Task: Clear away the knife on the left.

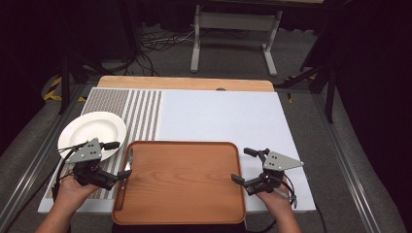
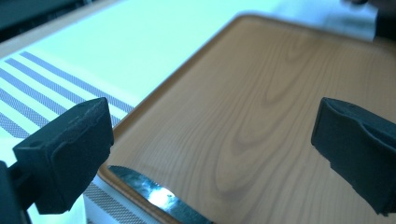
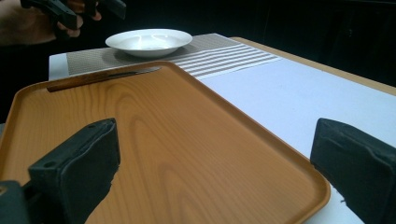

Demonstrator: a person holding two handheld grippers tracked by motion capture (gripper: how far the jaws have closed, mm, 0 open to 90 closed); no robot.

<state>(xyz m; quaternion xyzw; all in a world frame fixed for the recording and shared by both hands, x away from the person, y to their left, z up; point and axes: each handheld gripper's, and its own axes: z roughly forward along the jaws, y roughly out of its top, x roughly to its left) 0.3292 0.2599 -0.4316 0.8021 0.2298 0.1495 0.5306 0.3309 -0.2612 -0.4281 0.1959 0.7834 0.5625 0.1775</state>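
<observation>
My left gripper (image 1: pixel 112 164) gapes wide and empty beside the knife (image 1: pixel 125 176), which rests along the tray (image 1: pixel 184 204) edge, while my right gripper (image 1: pixel 241 166) waits open.

We see a wooden table (image 1: pixel 184 83) carrying a white mat (image 1: pixel 223 116) with a striped grey band (image 1: pixel 141 112) at its left end. Directly on the mat sits a wooden tray (image 1: pixel 184 187) at the near edge. A white plate (image 1: pixel 92 128) rests on the grey band, just left of the tray's far left corner. A knife (image 1: pixel 125 175) lies along the tray's left rim
</observation>
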